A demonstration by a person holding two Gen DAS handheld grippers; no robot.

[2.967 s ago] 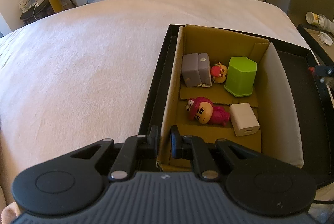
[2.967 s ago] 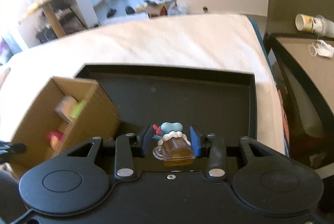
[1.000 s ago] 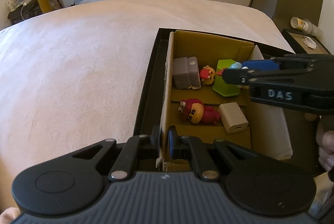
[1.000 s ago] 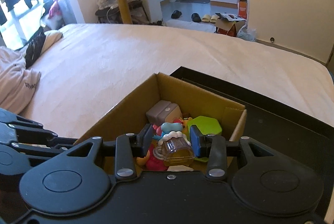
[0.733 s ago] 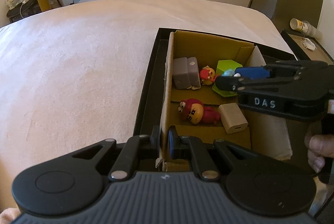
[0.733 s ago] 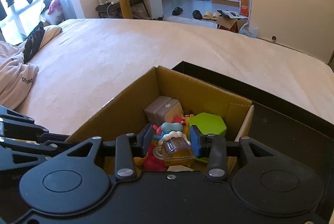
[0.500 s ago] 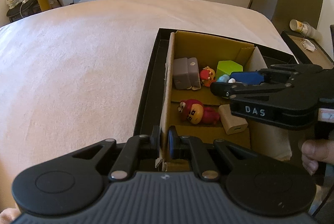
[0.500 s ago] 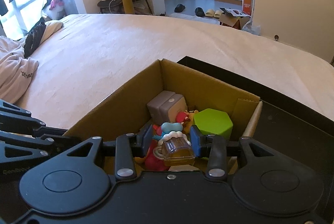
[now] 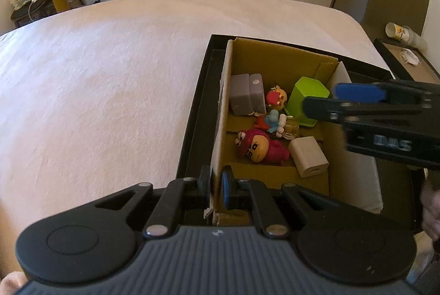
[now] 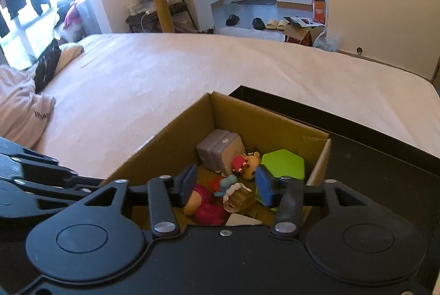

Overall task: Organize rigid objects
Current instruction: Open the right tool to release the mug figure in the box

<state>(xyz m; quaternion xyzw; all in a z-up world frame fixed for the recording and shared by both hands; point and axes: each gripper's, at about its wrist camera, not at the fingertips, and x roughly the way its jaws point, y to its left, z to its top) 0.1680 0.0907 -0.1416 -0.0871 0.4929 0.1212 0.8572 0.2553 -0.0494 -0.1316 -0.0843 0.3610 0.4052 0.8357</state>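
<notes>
A pink bed (image 9: pixel 96 88) is carrying a black tray (image 9: pixel 196 108) with a box (image 9: pixel 277 58). The left gripper (image 9: pixel 216 186) is clenching the box wall. The right gripper (image 10: pixel 225 186) is opening, its jaws clear of the mug toy (image 9: pixel 277 124) lying inside the box.

Toys (image 9: pixel 265 134) inside box (image 9: pixel 277 55), box in tray (image 9: pixel 192 124)

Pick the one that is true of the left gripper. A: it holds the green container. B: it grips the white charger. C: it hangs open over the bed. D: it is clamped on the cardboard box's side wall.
D: the left gripper has its pads shut on the cardboard box wall's near end, holding it.
</notes>
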